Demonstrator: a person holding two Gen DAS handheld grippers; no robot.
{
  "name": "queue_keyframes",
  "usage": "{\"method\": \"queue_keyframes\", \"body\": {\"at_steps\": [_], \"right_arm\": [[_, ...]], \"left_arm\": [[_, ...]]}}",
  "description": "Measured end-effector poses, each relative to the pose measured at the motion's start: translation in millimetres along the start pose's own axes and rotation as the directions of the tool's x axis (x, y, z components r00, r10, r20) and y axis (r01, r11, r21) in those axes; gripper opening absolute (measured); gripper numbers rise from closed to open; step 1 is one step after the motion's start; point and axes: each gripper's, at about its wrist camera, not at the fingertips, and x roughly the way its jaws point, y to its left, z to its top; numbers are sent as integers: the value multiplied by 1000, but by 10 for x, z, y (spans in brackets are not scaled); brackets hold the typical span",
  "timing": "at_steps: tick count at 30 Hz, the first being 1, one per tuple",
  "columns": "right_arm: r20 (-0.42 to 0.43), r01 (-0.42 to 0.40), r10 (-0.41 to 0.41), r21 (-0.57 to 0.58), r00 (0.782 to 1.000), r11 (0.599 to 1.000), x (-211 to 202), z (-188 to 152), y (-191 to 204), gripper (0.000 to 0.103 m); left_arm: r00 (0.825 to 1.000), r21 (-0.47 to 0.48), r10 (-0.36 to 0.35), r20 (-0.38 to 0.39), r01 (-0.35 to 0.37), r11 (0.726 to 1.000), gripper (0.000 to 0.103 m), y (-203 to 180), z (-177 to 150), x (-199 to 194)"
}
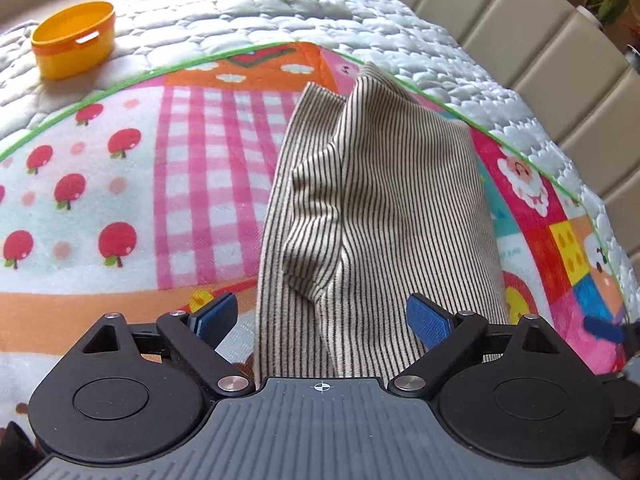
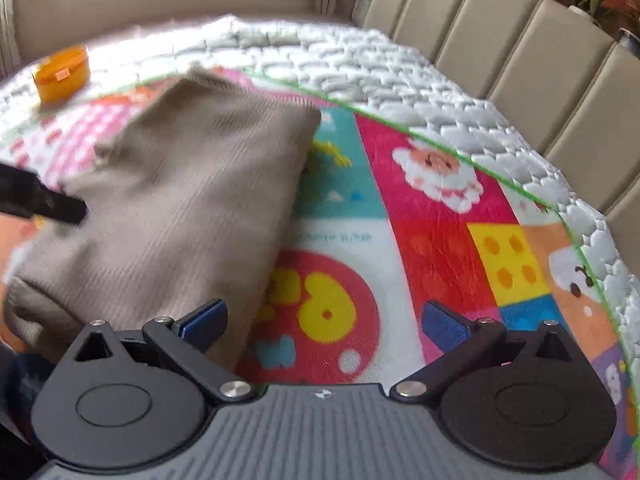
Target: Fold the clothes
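Striped garment [image 1: 376, 208] lies folded lengthwise on play mat [image 1: 120, 184], 12 o'clock of left gripper [image 1: 322, 318]; jaws wide, empty (likely released). Right gripper [image 2: 324, 322] wide, garment at 10 o'clock.

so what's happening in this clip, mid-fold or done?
A person holds a two-finger gripper in each hand over a colourful patchwork play blanket spread on a white quilted mattress. A beige garment with thin dark stripes lies folded lengthwise on the blanket. Both the left gripper and the right gripper are open, and neither holds the cloth. The right one sits beside the garment, over bare blanket. An orange plastic tub stands at the far corner.
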Motion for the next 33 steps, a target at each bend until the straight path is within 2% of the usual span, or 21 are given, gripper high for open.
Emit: {"method": "queue_keyframes", "body": {"at_steps": [2, 4, 6, 10, 14, 19, 21, 23, 26, 28, 29, 31, 33], "right_arm": [[27, -71, 69, 57, 997, 996, -40, 11, -16, 103], [-26, -116, 118, 54, 993, 992, 58, -12, 55, 103], [-124, -112, 110, -7, 986, 994, 233, -90, 193, 103], [-164, -111, 108, -10, 980, 994, 380, -133, 250, 103], [-225, -160, 192, 150, 955, 976, 479, -161, 71, 103], [-263, -181, 261, 290, 929, 940, 558, -186, -60, 103], [-262, -174, 255, 296, 931, 939, 549, -197, -46, 103], [-258, -170, 252, 304, 932, 937, 540, -209, -44, 103], [-260, -172, 257, 310, 931, 935, 542, -212, -48, 103], [-262, -174, 260, 310, 929, 935, 544, -209, -50, 103], [-263, -175, 261, 310, 929, 934, 545, -207, -50, 103], [-260, -177, 262, 308, 929, 935, 542, -208, -47, 103], [-259, -178, 261, 305, 930, 936, 542, -207, -37, 103]], "left_arm": [[1000, 14, 3, -2, -3, 1000, 96, -13, -6, 6], [1000, 26, 5, -6, -5, 1000, 96, -28, -9, 19], [1000, 30, 2, -17, -2, 1000, 96, -36, -21, 41], [997, 26, -15, -79, 17, 1000, 97, -30, -74, 135], [995, 38, -3, -104, 7, 999, 98, -45, -112, 186], [996, 29, -2, -90, 4, 1000, 98, -43, -102, 116], [999, -23, -39, -37, 38, 999, 98, 50, -18, -7], [993, -153, -112, 31, 115, 981, 98, 288, 85, -156], [971, -352, -222, 85, 238, 905, 98, 681, 156, -244], [955, -407, -284, 88, 295, 864, 98, 808, 133, -202], [947, -418, -313, 73, 314, 852, 98, 817, 114, -157], [933, -398, -358, 25, 338, 853, 94, 710, 103, -48], [935, -309, -352, -28, 327, 893, 92, 510, 81, 35]]}}
